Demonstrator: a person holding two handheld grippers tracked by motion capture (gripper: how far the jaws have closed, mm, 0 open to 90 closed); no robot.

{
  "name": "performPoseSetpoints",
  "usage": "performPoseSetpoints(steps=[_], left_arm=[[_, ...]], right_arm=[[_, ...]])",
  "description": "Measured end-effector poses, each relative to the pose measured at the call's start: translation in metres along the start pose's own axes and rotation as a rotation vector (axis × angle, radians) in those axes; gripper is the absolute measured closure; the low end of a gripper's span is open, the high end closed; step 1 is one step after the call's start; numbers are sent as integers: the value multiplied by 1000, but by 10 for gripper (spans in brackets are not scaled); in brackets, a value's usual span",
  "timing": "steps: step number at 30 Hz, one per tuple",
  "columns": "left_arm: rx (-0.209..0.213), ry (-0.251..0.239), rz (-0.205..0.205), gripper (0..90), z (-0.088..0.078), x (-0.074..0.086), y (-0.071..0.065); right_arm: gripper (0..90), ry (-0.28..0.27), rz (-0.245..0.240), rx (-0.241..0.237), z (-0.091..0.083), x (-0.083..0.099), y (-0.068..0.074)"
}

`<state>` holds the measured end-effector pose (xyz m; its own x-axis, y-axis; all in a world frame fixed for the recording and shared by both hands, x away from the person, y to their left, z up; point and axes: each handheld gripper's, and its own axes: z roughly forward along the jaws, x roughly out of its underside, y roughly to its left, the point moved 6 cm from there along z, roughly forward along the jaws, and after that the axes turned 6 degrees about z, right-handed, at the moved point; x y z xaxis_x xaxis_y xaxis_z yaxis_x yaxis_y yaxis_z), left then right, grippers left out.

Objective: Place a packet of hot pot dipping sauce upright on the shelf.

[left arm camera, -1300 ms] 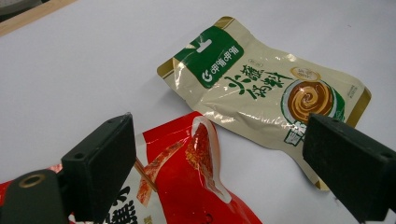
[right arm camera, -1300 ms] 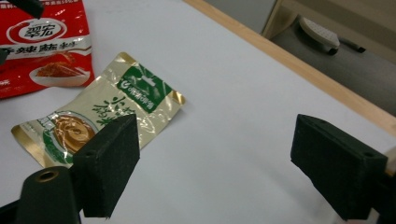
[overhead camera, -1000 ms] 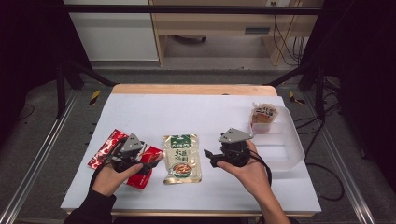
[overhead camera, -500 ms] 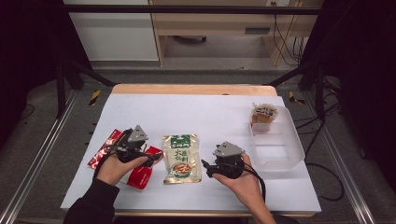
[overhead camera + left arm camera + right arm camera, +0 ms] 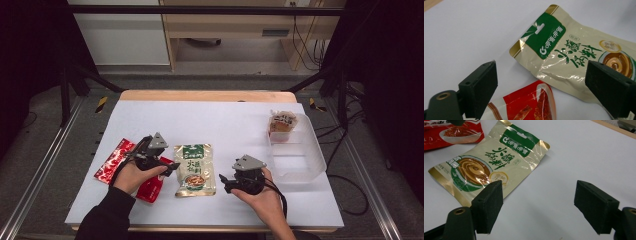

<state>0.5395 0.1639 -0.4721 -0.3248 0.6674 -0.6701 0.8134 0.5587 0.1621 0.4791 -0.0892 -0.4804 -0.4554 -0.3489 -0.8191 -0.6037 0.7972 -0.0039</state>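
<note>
White paper covers the desk [image 5: 210, 120], and both pairs of tongs sit low near its front edge with a beige-and-green sauce packet [image 5: 194, 169] lying flat between them. The left tongs [image 5: 167, 167] stand apart with nothing gripped, one jaw over the red snack packets [image 5: 116, 161] at the front-left, the other over the beige packet's near edge. The right tongs [image 5: 226, 181] are also apart and empty, low over bare paper just right of the beige packet; their jaws have just been closing a little with nothing between them. A clear plastic bin [image 5: 295, 155] waits by the right edge, already holding a small snack pack [image 5: 281, 123] at its far end.

My worry is the flatness of that packet. It lies tight on the paper, so tongs coming in level would likely skate over the glossy film or shove it sideways into the red ones. From the left tongs' own view the red packet [image 5: 529, 106] and the beige packet [image 5: 564, 55] both lie between the jaws, near touching, so a squeeze there could pinch the wrong packet or both at once. A grip on only the thin edge might also let it slip out on the way to the bin
</note>
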Motion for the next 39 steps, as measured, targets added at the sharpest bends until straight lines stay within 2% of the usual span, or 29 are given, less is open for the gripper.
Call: performPoseSetpoints(steps=[10,11,13,16,19,23,24,28,31,39], left_arm=[[12,25,1,128,16,3,4],[6,19,-10,133,19,2,5],[30,7,-27,138,24,-1,6],[27,30,-25,153,33,-2,11],[41,37,-43,165,39,-3,14],[52,62,-48,189,47,1,19],[65,66,-54,198,49,1,20],[66,74,-50,285,50,3,21],[102,76,-41,342,51,3,18],[145,51,-23,478,47,-5,6]], right_arm=[[236,22,3,-19,3,5,0],[236,22,1,-19,4,5,0],[235,25,-2,-23,4,5,1],[233,29,-5,-32,5,6,3],[233,33,-16,-35,6,6,4],[232,40,-18,-39,6,8,4],[232,41,-14,-38,6,9,3],[232,41,-15,-41,6,8,2],[233,36,-11,-37,5,8,2],[232,44,-19,-38,6,9,2]])
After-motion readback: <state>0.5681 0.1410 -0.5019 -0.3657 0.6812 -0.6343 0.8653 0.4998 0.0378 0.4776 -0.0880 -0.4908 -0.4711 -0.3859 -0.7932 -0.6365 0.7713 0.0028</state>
